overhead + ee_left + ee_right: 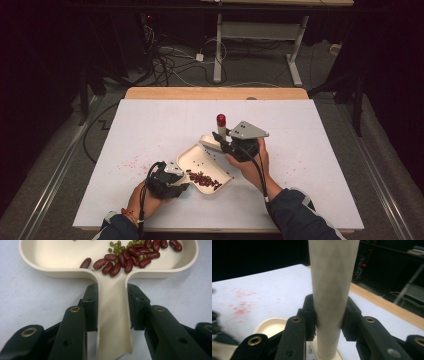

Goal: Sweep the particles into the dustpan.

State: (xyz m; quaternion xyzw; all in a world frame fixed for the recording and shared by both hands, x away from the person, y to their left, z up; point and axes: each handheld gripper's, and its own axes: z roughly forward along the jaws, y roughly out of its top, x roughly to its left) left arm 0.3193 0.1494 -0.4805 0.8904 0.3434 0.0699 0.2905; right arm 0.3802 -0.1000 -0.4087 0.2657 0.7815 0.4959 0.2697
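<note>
On the white-covered table point(150, 125), a cream dustpan-shaped scoop tray point(192, 157) lies a little toward the near edge, about midway between the left and right edges. The left gripper point(172, 181) comes in from the near-left; in the left gripper view its jaws are clamped on the tray's flat handle point(112, 315), one black pad pressing each side of it, just behind the point where the handle widens into the tray point(50, 255). Dark red kidney beans point(130, 257) lie in a loose heap inside the tray near the handle's mouth, with small green mung beans point(116, 247) mixed in among them; in the high view the same heap point(204, 180) sits along the tray's near-right side. The right gripper point(225, 145) is held just beyond the tray's far-right rim, its grey three-cornered plate point(247, 130) uppermost. Its jaws are clamped on an upright pale cylindrical handle point(333, 290), pads tight against both sides; in the high view the top of this tool ends in a red cap point(221, 119), and its lower end is over the tray's far edge. A faint scatter of reddish specks point(131, 163) marks the table cover left of the tray.
</note>
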